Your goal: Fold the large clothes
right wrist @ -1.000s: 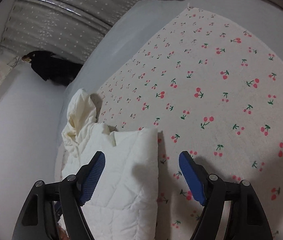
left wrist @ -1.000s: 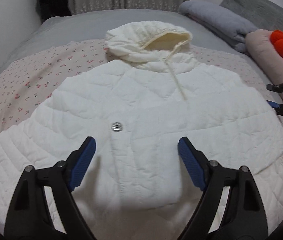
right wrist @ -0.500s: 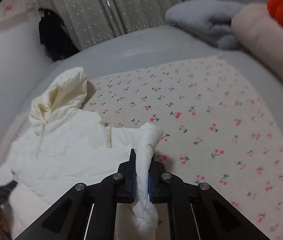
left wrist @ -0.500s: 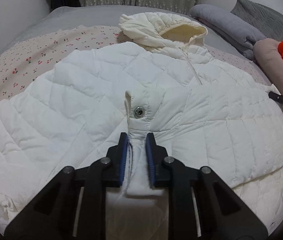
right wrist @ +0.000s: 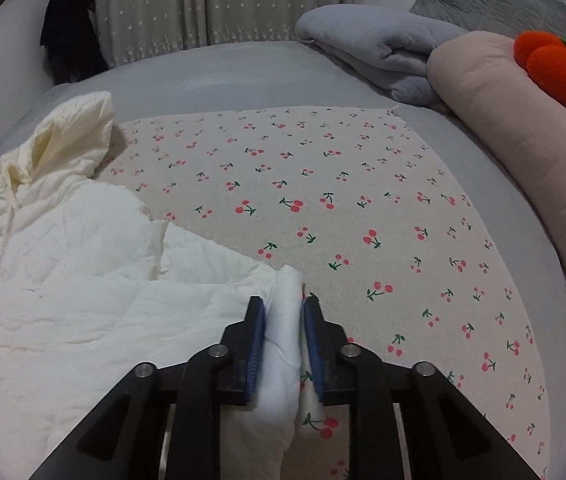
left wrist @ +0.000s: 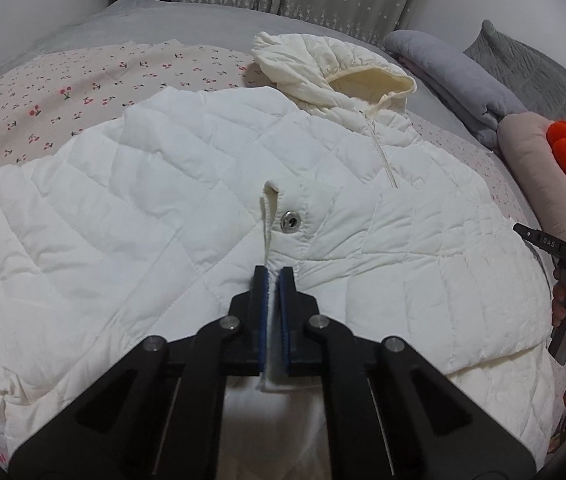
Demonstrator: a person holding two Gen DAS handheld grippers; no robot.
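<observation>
Nearest in the left wrist view, the left gripper [left wrist: 273,276] is clamped tight on the front placket of the white quilted jacket [left wrist: 163,216], just below the one metal snap [left wrist: 291,223] that shows. The edge is pinched there, it is judged, so that the front panel can be lifted and carried over in a fold. In the right wrist view, the right gripper [right wrist: 281,306] has a padded cuff or sleeve end of the jacket [right wrist: 83,300] between its fingers; its jaws are opening, a gap shows on the right side, and the cloth is touched only by the left pad. Whether this is a release or a re-grip cannot be told.

The jacket is spread flat over the cherry-print sheet [right wrist: 343,184], toward the near edge of the bed [right wrist: 211,76], with its hood [left wrist: 331,68] pointing to the far edge and one drawstring [left wrist: 383,156] trailing down.

Farther off, along the bed's right edge, one pink bolster [right wrist: 503,128], one orange plush [right wrist: 555,68] and one folded grey blanket [right wrist: 375,52] are counted. Two grippers and one jacket are in play.
</observation>
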